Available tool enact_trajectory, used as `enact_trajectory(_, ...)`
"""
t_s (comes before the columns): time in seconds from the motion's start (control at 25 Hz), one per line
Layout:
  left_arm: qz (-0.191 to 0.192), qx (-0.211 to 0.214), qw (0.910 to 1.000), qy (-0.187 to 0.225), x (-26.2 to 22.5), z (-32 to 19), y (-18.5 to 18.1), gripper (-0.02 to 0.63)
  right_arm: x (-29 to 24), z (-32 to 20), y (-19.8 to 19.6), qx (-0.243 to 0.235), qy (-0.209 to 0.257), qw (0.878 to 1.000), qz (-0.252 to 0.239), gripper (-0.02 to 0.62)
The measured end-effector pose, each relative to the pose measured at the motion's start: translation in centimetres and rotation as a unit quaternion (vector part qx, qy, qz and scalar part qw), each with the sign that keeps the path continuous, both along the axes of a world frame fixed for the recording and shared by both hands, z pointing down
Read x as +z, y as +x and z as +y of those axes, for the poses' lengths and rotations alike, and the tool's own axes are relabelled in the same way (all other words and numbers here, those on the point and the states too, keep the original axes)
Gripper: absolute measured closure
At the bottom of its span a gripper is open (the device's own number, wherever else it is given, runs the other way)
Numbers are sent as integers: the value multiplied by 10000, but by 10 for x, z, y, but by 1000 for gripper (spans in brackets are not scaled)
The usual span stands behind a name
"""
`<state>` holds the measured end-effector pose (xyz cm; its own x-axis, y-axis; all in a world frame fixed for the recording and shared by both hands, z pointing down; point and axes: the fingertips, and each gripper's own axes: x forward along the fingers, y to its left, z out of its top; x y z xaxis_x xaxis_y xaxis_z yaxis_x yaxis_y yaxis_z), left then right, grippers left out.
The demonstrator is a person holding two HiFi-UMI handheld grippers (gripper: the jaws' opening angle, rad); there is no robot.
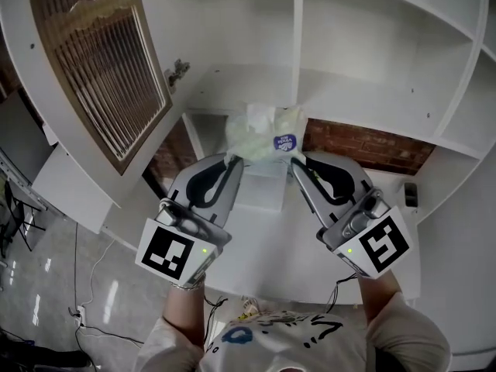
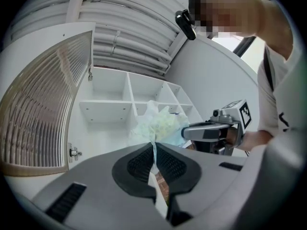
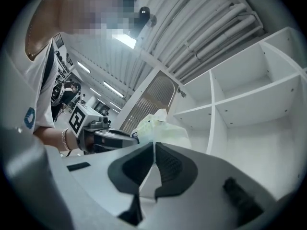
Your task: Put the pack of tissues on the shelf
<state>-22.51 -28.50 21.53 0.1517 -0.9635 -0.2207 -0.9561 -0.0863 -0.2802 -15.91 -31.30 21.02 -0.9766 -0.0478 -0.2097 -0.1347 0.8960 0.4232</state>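
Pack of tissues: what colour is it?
The pack of tissues is pale green-white with a blue label; head view.

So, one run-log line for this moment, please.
left gripper: shut on tissue pack | right gripper: same pack | pack: not yet on shelf

Grey-shelled left gripper (image 1: pixel 232 160), right gripper (image 1: pixel 297 161); black ribbed pads (image 2: pixel 139 164); black-white marker cubes (image 1: pixel 169 251) at 7 and 4 o'clock; green LEDs (image 1: pixel 203 249); white printed shirt (image 1: pixel 287 339); bracelet (image 3: pixel 64 139).
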Motion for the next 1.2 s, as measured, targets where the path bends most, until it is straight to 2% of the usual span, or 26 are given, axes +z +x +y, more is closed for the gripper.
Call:
enact_trajectory(0.36, -198, 16, 9994, 285, -39, -9, -21, 584, -43, -7, -22, 128, 426, 9987, -229, 561)
enact_trajectory(0.68, -160, 56, 9980, 610, -69, -17, -32, 584, -77, -10, -32, 279, 803, 9956, -393, 561)
enact_trajectory(1.04, -54, 212, 9975, 674, -97, -29, -37, 584, -108, -22, -36, 354, 939, 9934, -563, 561)
enact_trajectory(1.2, 38, 247, 9970, 736, -127, -37, -46, 584, -135, -28, -43, 312, 906, 9935, -607, 561)
